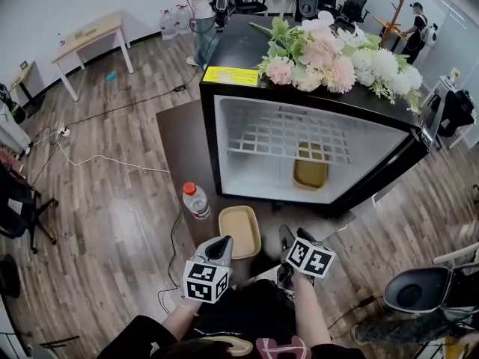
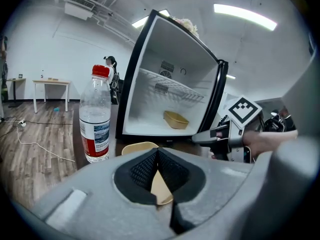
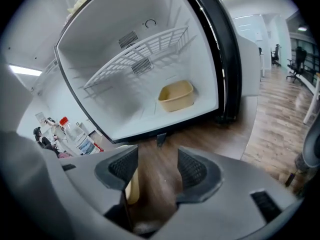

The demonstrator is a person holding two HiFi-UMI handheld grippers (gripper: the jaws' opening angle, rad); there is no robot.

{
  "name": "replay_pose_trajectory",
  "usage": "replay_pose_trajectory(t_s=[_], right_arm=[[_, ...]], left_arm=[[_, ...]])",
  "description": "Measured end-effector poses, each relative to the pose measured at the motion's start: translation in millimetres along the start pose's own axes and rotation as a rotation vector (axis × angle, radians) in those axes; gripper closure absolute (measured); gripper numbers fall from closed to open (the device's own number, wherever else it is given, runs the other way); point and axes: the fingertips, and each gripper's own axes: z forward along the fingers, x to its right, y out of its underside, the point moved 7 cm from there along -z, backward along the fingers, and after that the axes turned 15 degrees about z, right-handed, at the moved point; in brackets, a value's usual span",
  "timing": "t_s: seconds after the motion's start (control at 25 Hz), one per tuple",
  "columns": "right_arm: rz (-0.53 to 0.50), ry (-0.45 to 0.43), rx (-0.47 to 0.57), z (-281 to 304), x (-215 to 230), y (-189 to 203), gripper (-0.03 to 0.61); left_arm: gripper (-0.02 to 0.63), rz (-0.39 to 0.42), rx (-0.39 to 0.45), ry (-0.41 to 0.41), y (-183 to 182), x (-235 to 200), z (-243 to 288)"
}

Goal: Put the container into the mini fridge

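The black mini fridge [image 1: 224,137] stands open on the dark table [image 1: 179,140], with a tan container [image 1: 310,172] on its white floor under the wire shelf. A second tan container [image 1: 239,230] lies on the table in front of the fridge. My left gripper [image 1: 219,251] is just to its left with its jaws shut and empty. My right gripper [image 1: 287,238] is open just to its right, with only table between the pads. In the right gripper view, the container in the fridge [image 3: 176,95] lies straight ahead of my right gripper [image 3: 157,166].
A water bottle with a red cap [image 1: 196,200] stands on the table left of the fridge. Pink and white flowers [image 1: 329,54] lie on the fridge top. The fridge door [image 3: 245,69] is swung open at the right. Cables [image 1: 97,159] cross the wooden floor, and people stand at the back.
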Motion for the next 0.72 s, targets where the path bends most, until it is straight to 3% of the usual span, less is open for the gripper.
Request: replay_pose_trajectory(t_s=[0.36, 0.72], right_arm=[[-0.021, -0.031, -0.085, 5, -8, 39, 0.333], [-0.139, -0.048, -0.203, 20, -26, 70, 0.365]], left_arm=[[0.606, -0.002, -0.002, -0.002, 7, -5, -3], [0.606, -0.013, 0.003, -0.012, 8, -8, -6]])
